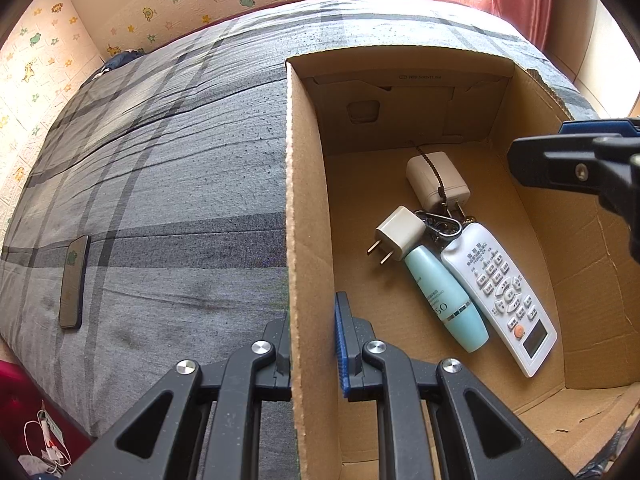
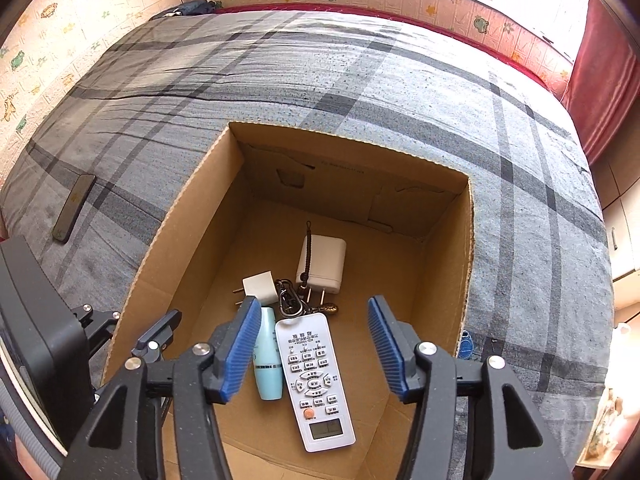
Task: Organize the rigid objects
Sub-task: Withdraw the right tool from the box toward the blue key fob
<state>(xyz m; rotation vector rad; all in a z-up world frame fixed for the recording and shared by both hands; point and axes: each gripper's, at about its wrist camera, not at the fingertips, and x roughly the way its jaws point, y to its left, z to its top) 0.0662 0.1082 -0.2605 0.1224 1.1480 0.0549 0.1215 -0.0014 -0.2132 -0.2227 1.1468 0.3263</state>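
Note:
An open cardboard box (image 1: pixel 308 200) (image 2: pixel 180 216) stands on a grey plaid bed. On its floor lie a white remote (image 1: pixel 500 292) (image 2: pixel 314 376), a pale blue bottle (image 1: pixel 444 296) (image 2: pixel 267 364), a small white plug (image 1: pixel 398 232) (image 2: pixel 259 286), a larger white charger (image 1: pixel 436 178) (image 2: pixel 322 264) and a keyring with a carabiner (image 1: pixel 440 226) (image 2: pixel 290 300). My left gripper (image 1: pixel 312 354) is shut on the box's left wall. My right gripper (image 2: pixel 313 304) hangs open above the remote, touching nothing; one of its fingers (image 1: pixel 552 168) shows in the left wrist view.
A dark phone (image 1: pixel 74 280) (image 2: pixel 74 206) lies flat on the bed (image 1: pixel 180 160), left of the box. Patterned walls border the bed at the back and left, and a red curtain (image 2: pixel 600 80) hangs at the right. White cables (image 1: pixel 44 440) lie on the floor.

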